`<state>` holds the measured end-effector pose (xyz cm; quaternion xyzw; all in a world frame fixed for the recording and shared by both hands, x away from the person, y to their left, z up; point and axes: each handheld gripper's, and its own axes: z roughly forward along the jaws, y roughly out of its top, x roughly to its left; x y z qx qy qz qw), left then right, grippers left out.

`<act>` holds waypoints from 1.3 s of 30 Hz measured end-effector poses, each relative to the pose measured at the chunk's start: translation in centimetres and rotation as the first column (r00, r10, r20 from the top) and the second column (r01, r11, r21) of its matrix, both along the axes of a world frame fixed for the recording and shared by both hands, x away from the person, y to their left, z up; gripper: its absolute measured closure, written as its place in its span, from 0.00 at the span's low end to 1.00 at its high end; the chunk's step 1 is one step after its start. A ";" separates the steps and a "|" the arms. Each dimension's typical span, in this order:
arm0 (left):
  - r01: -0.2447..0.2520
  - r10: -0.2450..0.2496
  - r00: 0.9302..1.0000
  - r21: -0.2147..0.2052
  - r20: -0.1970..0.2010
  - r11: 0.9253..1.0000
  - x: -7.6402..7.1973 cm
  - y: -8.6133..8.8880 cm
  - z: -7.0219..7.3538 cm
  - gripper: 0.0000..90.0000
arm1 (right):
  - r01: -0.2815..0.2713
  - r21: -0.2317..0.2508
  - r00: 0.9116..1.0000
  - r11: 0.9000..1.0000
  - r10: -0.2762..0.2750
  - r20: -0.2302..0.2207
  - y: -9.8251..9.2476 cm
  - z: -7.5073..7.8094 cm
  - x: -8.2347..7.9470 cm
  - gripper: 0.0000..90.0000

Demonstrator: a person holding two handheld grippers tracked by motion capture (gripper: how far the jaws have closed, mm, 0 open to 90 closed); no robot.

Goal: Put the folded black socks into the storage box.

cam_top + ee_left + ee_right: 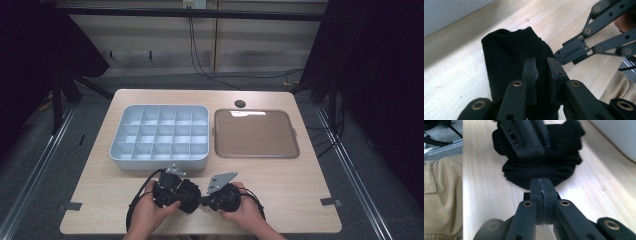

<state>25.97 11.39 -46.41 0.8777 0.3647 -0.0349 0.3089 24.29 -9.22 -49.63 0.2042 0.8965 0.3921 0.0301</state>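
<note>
Black sock (541,167) lies bunched at the table's (300,190) near edge between our grippers: left gripper (541,72) grasping its cloth, right gripper (541,190) clenched at its edge, whether on cloth we cannot tell; grey compartment tray (160,132) lies beyond.

A black knit sock (511,62), soft and bunched into a rumpled lump, lies on the pale wood table between the two grippers: its fabric sits between the left gripper's (541,67) tips, just beyond the right gripper's (541,185).
</note>
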 end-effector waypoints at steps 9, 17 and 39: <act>-0.001 0.001 1.000 -0.010 -0.021 1.000 0.1 0.1 0.0 0.83 | 0.008 -0.009 1.000 1.000 -0.008 0.008 -0.4 0.1 -0.2 1.00; -0.024 0.020 0.997 -0.050 -0.075 0.998 0.3 0.4 0.5 0.71 | 0.008 -0.008 1.000 1.000 -0.008 0.003 -0.5 0.0 -0.1 1.00; -0.049 0.040 0.995 -0.092 -0.096 0.995 0.6 1.1 1.8 0.60 | -0.010 -0.021 1.000 1.000 0.010 0.002 -0.2 -0.3 -0.1 1.00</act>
